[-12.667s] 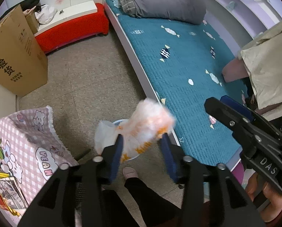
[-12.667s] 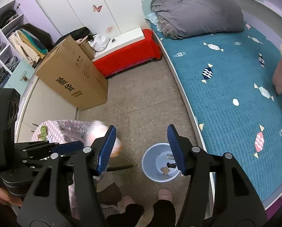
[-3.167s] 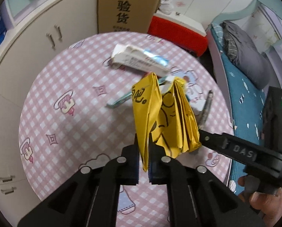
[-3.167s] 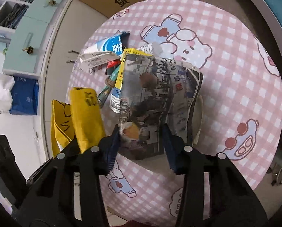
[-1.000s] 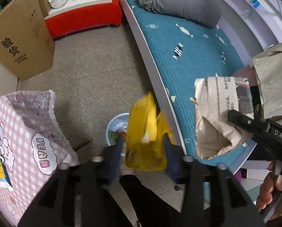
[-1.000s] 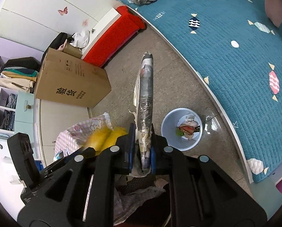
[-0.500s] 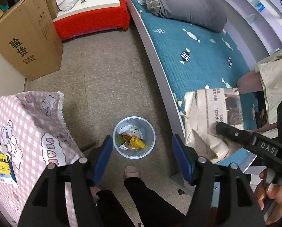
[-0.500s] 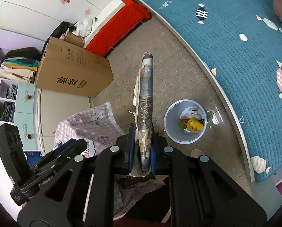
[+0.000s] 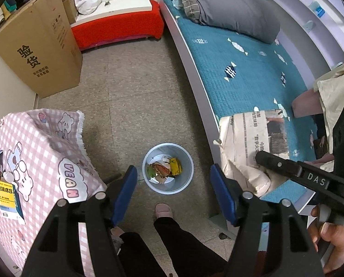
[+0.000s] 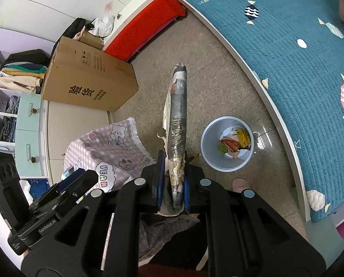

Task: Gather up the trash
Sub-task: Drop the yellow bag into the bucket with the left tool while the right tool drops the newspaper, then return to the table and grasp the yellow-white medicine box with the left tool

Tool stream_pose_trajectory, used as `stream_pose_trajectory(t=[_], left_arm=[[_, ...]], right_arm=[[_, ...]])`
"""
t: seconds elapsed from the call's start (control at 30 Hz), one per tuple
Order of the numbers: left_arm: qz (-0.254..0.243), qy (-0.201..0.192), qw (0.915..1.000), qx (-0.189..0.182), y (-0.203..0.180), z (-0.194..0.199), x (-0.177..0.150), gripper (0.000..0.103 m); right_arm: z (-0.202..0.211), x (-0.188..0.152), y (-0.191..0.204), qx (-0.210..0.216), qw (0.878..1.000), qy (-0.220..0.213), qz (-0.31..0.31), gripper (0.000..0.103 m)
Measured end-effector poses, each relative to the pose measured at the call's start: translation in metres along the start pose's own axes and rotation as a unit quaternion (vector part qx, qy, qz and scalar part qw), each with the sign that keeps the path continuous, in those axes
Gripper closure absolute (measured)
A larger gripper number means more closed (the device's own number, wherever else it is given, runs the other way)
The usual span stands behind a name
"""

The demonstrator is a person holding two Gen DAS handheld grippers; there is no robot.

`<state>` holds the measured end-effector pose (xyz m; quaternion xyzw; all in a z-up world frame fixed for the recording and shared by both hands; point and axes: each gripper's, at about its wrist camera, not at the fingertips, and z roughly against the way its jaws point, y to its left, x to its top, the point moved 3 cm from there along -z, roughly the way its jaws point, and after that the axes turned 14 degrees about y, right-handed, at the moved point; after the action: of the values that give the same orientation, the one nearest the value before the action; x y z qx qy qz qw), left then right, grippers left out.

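A teal bed [image 9: 248, 73] with a candy-print cover fills the right of the room, a grey duvet [image 9: 227, 9] bunched at its far end. On the far left a tall cardboard box [image 9: 38, 46] stands on the speckled floor [image 9: 130, 87] beside a red bench [image 9: 116, 30]. Near left, a table under a pink checked cloth [image 9: 40, 152] carries a few small packets at its left edge. The right gripper [image 10: 173, 184] is pressed tight on a folded newspaper [image 10: 177, 120], held edge-on above the floor just left of the bin; in the left wrist view the same paper [image 9: 252, 143] hangs over the bed's edge. The left gripper [image 9: 173, 189] is spread wide with nothing between its 2 blue pads, pointing down over the bin. The pale blue trash bin [image 9: 185, 180] stands on the floor between table and bed, holding a yellow wrapper [image 9: 175, 166] and other scraps. A slippered foot [image 9: 164, 210] is just near of it.
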<state>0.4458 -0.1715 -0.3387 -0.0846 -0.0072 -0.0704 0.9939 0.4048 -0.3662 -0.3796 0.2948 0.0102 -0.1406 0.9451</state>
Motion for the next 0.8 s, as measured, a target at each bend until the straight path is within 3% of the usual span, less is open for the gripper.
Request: stream_pose_trajectory(t=[0.17,0.3,0.37,0.4,0.43,0.8], left_arm=[[0.008,0.001,1.0,0.001,0.005,0.0,-0.004,0.037],[0.014,0.001,0.9999,0.001,0.01,0.001,-0.007,0.036],[0.018,0.002,0.9998,0.001,0.01,0.002,-0.008,0.036],[0.02,0.001,0.9998,0.002,0.011,0.002,-0.009,0.036],[0.02,0.001,0.9998,0.002,0.012,0.002,-0.011,0.036],[0.035,-0.001,0.9994,0.0,0.03,0.004,-0.024,0.035]], right_arm=[[-0.005,0.0,0.004,-0.002,1.0,0.006,0.004,0.089],[-0.008,0.001,0.005,-0.003,1.0,0.007,0.003,0.082],[-0.008,0.001,0.006,-0.008,1.0,0.003,-0.001,0.069],[-0.008,0.001,0.006,-0.015,1.0,-0.001,-0.002,0.048],[-0.007,0.001,0.007,-0.023,1.0,-0.007,-0.001,0.042],[-0.015,-0.005,0.023,-0.024,0.999,-0.001,0.022,0.042]])
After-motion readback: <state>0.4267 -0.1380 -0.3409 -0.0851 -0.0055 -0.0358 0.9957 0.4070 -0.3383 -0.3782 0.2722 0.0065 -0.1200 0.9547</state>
